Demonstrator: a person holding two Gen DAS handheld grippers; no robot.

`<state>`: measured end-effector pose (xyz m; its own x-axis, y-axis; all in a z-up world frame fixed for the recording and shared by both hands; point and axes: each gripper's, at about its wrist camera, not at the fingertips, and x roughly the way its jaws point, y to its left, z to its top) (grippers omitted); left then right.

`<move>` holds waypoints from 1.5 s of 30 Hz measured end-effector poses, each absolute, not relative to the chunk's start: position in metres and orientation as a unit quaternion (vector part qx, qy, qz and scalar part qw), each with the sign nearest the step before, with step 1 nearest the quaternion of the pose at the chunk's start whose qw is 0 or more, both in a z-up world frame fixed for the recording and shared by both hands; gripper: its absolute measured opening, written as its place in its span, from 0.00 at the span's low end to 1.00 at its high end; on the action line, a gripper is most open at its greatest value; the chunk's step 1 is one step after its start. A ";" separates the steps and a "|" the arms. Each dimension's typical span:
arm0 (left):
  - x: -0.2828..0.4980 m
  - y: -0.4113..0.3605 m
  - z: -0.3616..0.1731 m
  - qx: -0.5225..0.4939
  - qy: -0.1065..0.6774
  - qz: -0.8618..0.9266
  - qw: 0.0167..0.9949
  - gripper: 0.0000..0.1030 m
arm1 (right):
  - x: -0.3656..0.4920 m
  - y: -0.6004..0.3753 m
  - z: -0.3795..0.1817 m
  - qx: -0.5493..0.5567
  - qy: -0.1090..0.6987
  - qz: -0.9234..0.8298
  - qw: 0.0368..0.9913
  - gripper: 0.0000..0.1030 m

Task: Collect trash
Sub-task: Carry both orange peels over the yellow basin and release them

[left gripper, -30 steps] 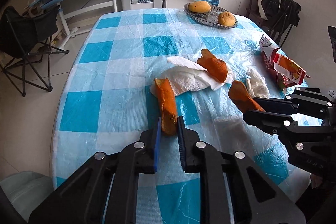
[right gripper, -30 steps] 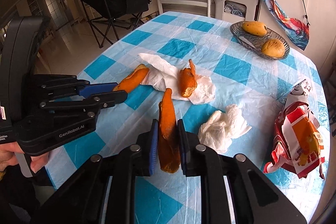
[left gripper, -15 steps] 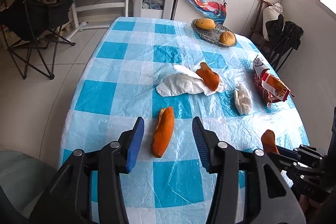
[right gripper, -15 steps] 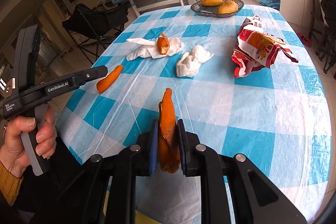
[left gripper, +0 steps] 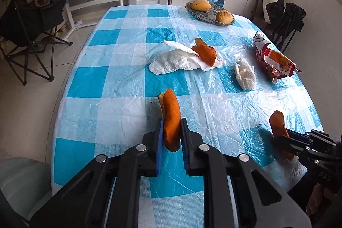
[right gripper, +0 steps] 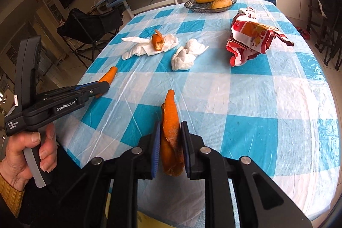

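step: both peels picked up | left gripper (left gripper: pixel 171 140) has just closed on peel (left gripper: pixel 171 121), off the table (left gripper: pixel 119 112) | right gripper (right gripper: pixel 170 147) clamps second peel (right gripper: pixel 171 131) | next: carry to a bin, probably out of view

orange peels (left gripper: pixel 171 121) pinched upright over table.

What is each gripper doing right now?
Left gripper: just closed on an orange peel.
Right gripper: shut on another orange peel.
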<state>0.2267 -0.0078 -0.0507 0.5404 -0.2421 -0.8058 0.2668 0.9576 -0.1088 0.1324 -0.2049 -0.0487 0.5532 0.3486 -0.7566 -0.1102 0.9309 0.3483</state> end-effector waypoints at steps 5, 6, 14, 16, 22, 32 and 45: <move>0.206 0.009 -0.041 -0.039 0.448 -0.161 0.879 0.14 | 0.123 -0.204 -0.044 0.142 0.442 0.139 0.874 0.19; 0.202 0.010 -0.040 -0.047 0.446 -0.164 0.879 0.14 | 0.120 -0.203 -0.043 0.144 0.440 0.141 0.875 0.19; 0.159 0.014 -0.035 -0.073 0.432 -0.183 0.880 0.14 | 0.098 -0.196 -0.034 0.157 0.422 0.167 0.877 0.19; 0.148 0.012 -0.035 -0.070 0.430 -0.186 0.881 0.14 | 0.091 -0.191 -0.033 0.157 0.421 0.175 0.876 0.19; 0.114 0.009 -0.036 -0.063 0.430 -0.188 0.880 0.14 | 0.070 -0.168 -0.035 0.143 0.426 0.202 0.870 0.19; 0.060 0.020 -0.039 -0.061 0.440 -0.162 0.881 0.14 | 0.035 -0.131 -0.048 0.111 0.454 0.236 0.852 0.19; 0.014 0.007 -0.046 -0.020 0.462 -0.168 0.870 0.29 | 0.009 -0.124 -0.064 0.105 0.493 0.207 0.838 0.37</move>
